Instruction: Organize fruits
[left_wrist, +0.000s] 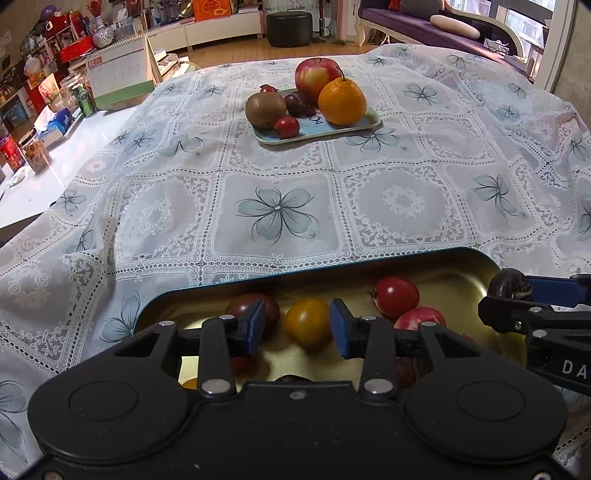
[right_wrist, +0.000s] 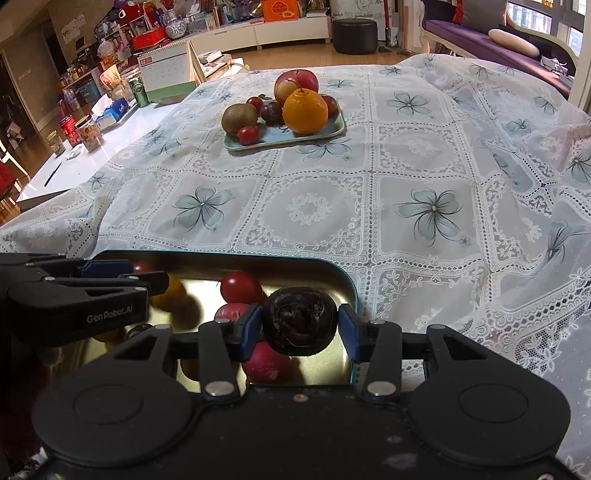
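A gold tin tray (left_wrist: 454, 275) (right_wrist: 332, 365) with a blue rim lies near me and holds several small fruits, among them a yellow tomato (left_wrist: 308, 323) and a red tomato (left_wrist: 397, 295) (right_wrist: 240, 287). My left gripper (left_wrist: 297, 328) is open above the tray, its pads on either side of the yellow tomato, apart from it. My right gripper (right_wrist: 300, 328) is shut on a dark wrinkled fruit (right_wrist: 300, 320) (left_wrist: 509, 284) above the tray's right end. A pale blue plate (left_wrist: 364, 127) (right_wrist: 334, 131) farther off holds an apple (left_wrist: 316, 75), an orange (left_wrist: 341, 99), a kiwi (left_wrist: 265, 109) and small red and dark fruits.
A lace cloth with blue flowers (left_wrist: 277, 214) covers the table. At the left, a bare white tabletop (left_wrist: 74, 140) carries a desk calendar (left_wrist: 118, 74), jars, a green can and a tissue pack. A black stool (left_wrist: 290, 27) and a purple sofa (left_wrist: 424, 26) stand beyond.
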